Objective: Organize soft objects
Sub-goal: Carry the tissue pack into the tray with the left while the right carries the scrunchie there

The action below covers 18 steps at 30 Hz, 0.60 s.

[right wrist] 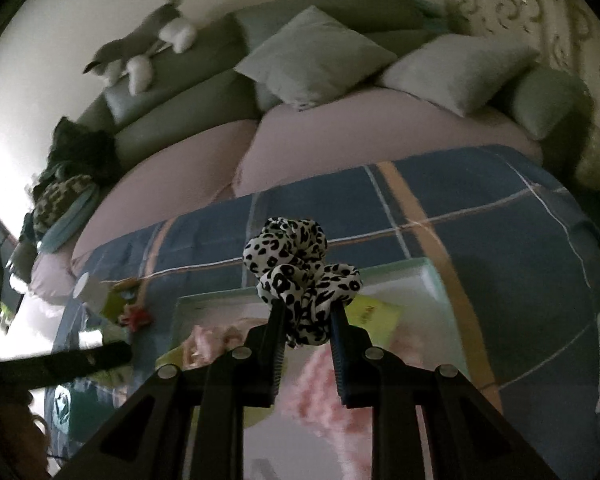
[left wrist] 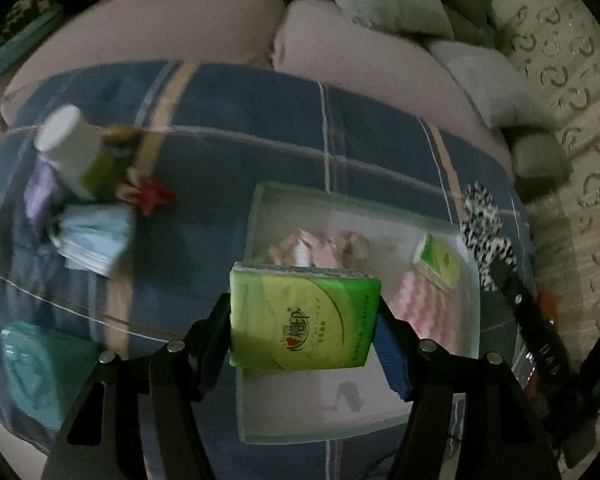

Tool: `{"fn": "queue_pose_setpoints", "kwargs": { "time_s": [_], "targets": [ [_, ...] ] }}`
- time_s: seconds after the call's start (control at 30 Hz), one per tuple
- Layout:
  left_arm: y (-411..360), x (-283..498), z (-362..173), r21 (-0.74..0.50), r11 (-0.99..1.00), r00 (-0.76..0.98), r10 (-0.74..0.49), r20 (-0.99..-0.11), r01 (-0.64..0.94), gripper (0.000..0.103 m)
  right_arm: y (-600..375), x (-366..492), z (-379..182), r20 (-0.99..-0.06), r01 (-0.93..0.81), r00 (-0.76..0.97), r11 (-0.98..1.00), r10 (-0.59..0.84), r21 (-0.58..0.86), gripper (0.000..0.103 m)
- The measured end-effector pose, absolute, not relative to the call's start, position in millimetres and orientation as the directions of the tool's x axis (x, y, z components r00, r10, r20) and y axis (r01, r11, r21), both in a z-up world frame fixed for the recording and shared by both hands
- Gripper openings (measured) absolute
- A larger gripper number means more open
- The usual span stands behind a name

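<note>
Green tissue pack [left wrist: 302, 318]: light, squashy; left gripper [left wrist: 304, 334] jaws clamp its sides.
Spotted scrunchie [right wrist: 302, 276]: limp, springy; right gripper [right wrist: 306, 334] jaws pinch 1 fold.
Tray [left wrist: 256, 216]: below both.

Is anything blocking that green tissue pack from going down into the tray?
Nothing visible does. The left gripper holds the green tissue pack right above the tray, whose near part lies bare. The pink items and a smaller green pack sit farther back.
</note>
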<state>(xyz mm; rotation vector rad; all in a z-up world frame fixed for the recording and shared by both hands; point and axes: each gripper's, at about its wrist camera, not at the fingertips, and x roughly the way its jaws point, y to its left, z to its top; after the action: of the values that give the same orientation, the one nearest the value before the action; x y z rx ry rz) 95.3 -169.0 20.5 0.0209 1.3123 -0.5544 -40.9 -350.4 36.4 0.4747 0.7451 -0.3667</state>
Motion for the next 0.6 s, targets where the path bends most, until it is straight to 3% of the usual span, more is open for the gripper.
{"fn": "queue_pose_setpoints", "kwargs": {
  "time_s": [0.33, 0.6],
  "targets": [
    [-189, 76, -35, -0.274, 0.869, 0.078, -0.334, -0.939, 0.412, 0.067, -349, -24, 8, -0.783, 0.477, 0.613, 0.839, -0.104, 0.261, 0.022],
    [-187, 66, -47, -0.256, 0.866, 0.084, -0.321, -0.943, 0.429, 0.067, -342, -18, -11, -0.832, 0.473, 0.551, 0.847, -0.069, 0.243, 0.025]
  ]
}}
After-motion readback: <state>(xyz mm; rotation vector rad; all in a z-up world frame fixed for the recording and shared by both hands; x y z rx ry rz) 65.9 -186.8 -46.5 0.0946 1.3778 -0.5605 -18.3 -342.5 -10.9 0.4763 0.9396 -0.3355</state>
